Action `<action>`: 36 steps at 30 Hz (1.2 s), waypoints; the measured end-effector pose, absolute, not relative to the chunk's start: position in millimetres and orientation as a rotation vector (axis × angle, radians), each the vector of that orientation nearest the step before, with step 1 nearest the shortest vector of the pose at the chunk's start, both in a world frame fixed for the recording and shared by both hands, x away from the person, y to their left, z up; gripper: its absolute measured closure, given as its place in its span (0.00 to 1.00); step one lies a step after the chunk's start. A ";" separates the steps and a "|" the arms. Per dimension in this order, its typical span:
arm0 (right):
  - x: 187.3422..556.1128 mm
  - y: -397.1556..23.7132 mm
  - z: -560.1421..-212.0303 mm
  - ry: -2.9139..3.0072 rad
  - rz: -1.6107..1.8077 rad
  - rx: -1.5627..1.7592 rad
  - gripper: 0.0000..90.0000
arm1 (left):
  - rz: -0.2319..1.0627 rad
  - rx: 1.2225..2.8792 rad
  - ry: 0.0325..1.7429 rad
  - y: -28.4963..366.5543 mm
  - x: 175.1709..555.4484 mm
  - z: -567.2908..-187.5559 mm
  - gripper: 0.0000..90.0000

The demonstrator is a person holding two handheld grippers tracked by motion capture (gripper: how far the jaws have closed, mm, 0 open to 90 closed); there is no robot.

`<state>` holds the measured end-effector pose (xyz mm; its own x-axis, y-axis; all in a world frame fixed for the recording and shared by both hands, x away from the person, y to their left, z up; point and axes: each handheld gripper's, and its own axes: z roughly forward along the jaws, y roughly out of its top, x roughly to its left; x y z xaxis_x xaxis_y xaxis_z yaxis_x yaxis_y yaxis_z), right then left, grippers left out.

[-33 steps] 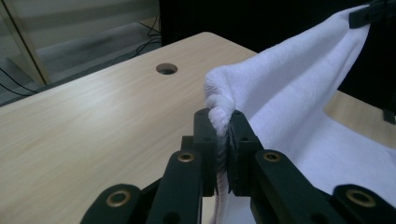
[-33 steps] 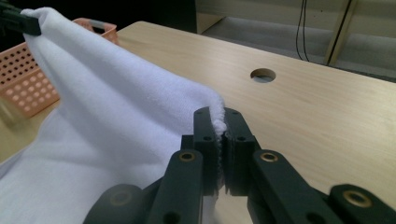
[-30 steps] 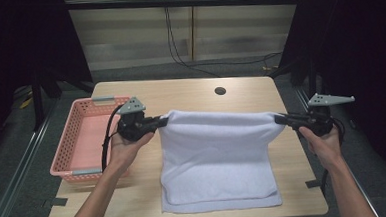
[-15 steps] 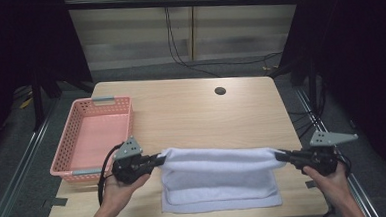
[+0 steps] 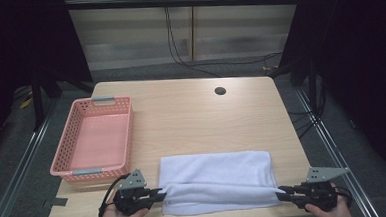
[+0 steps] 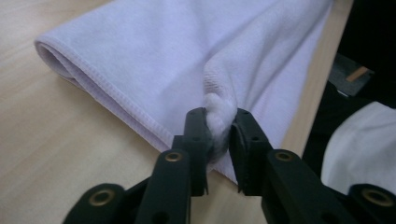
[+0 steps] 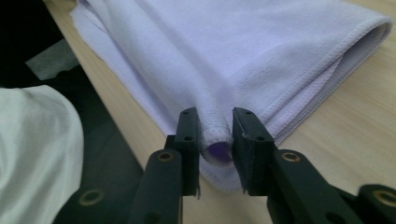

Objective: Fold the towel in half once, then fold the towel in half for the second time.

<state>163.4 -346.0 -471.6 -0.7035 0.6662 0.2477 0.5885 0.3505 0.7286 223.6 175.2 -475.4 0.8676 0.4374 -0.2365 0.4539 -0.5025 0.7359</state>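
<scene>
Fold just laid: a second ago the white towel hung stretched between the two grippers well above the tabletop, one edge trailing near the person; half a second ago it was halfway down; now it lies doubled along the near edge, the carried edge brought down over the lower layer.

Left gripper: fingers have just been opening. A bunched towel corner sits between them, and the cloth looks loose rather than pinched – the grip reads as released or nearly so.

Right gripper: same story. Fingers have just been opening, the rolled hem of the far corner lies in the gap, with a sliver of space on one side.

Towel lies flat ahead of both sets of fingers, spanning from one to the other; only the two corners are raised.

Pink basket stands beyond the left fingers, well apart from the towel.

Judgement: first fold looks done. Next would be backing both sets of fingers off sideways without dragging the corners, then regripping for a second fold
</scene>
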 end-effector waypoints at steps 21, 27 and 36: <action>182.5 -286.1 -467.7 2.506 1.333 1.176 0.61 | -0.059 2.150 0.678 149.8 277.3 -478.6 0.75; 198.3 -259.5 -484.7 2.579 1.205 1.213 0.56 | -0.070 2.192 0.717 140.4 292.9 -494.1 0.75; 207.7 -260.5 -490.5 2.553 1.097 1.202 0.62 | -0.046 2.178 0.734 132.1 291.7 -496.7 0.72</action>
<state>207.7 -260.5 -490.5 -0.6794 0.7085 0.1909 0.6262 0.4242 0.6542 291.7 132.1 -496.7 0.8296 0.4886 -0.2703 0.5188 -0.4954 0.6968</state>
